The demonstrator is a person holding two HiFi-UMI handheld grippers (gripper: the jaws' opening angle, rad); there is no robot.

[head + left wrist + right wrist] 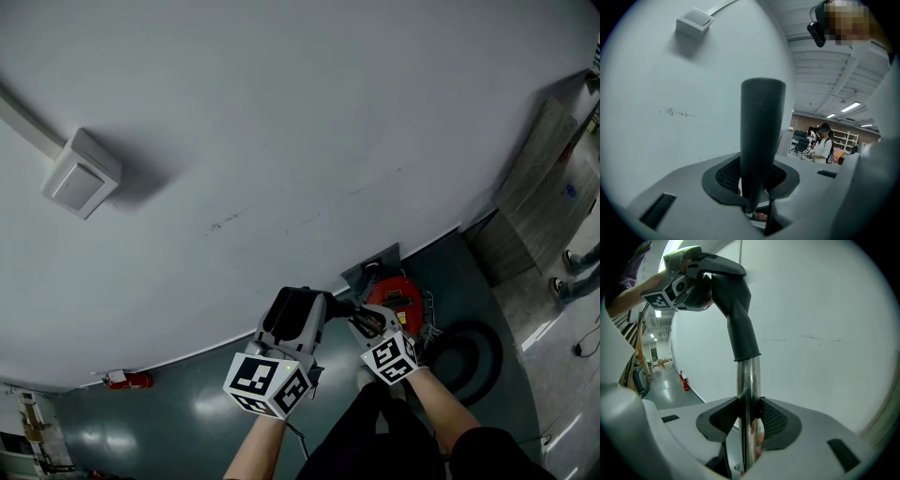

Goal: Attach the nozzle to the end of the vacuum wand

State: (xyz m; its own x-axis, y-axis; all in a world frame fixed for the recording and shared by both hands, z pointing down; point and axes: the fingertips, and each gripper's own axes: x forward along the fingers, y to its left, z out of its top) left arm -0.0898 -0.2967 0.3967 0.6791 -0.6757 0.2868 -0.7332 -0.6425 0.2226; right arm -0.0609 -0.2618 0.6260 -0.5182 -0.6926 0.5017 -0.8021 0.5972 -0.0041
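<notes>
Evidently the nozzle (739, 319) is a light, rigid piece of dark matte plastic. It is a tapered tube with a bend near its upper part and a flared collar at the bottom. It should neither flex nor crush under a firm squeeze, and its dull skin ought to give good purchase. It is held in the air, its collar sitting at the top end of the vacuum wand (748, 390). Whether it is pushed fully home I cannot tell.

The left tool (754, 177) is clenched on the nozzle, pads on either side of the dark tube. A hold there, close to the straight run, looks best, so that a push travels along the tube.

The wand is polished metal, stiff and probably heavier, and I judge it slick, so it may slide or twist in a light grip. The right tool (749, 420) is clamped on it a little below the collar. Holding near the end like this should keep it from swaying as the parts press together.

Below, a red vacuum cleaner (392, 292) stands on the floor (187, 403) at the foot of the wall (281, 141). A dark hose (472, 354) is coiled beside it.
</notes>
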